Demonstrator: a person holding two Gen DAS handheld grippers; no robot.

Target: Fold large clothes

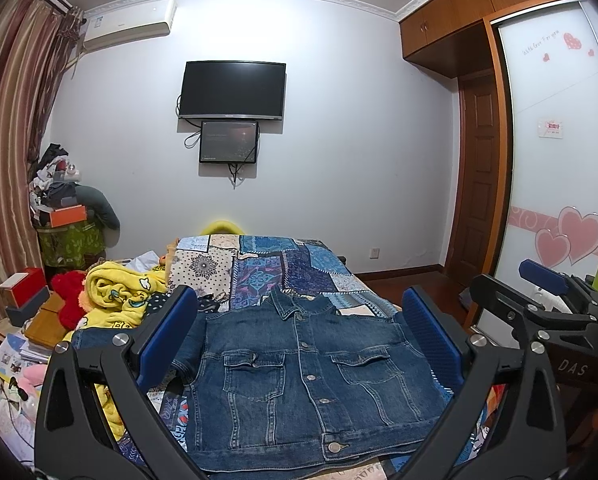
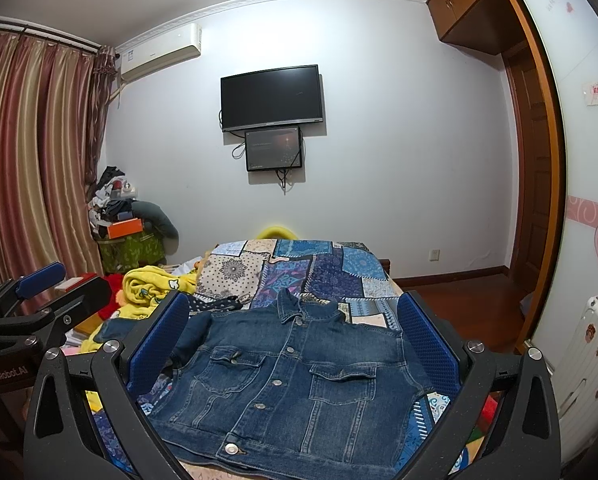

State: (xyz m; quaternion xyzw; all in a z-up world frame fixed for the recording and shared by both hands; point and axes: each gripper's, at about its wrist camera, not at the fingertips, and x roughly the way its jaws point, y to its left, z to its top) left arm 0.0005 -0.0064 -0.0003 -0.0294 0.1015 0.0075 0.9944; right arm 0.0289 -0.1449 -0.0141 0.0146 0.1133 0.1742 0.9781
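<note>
The denim jacket (image 1: 299, 376) lies front-up and buttoned on the bed (image 1: 259, 268), directly ahead of and below both tongs, its long axis running near to far: hem at the near edge, collar at the far end. The left tongs (image 1: 299, 344) are spread wide and hold nothing, framing the jacket's body between their blue pads; the right tongs (image 2: 295, 344) are likewise spread and empty (each sees the other at the edge of its view). They hover side by side, neither touching the cloth. One sleeve trails off to the left, so the left tongs look the nearer for it; the right sleeve I cannot make out. A yellow blanket (image 1: 119, 292) is heaped left of the jacket, close to that sleeve, and might snag a sideways fold. Otherwise the quilt beyond the collar lies flat.
</note>
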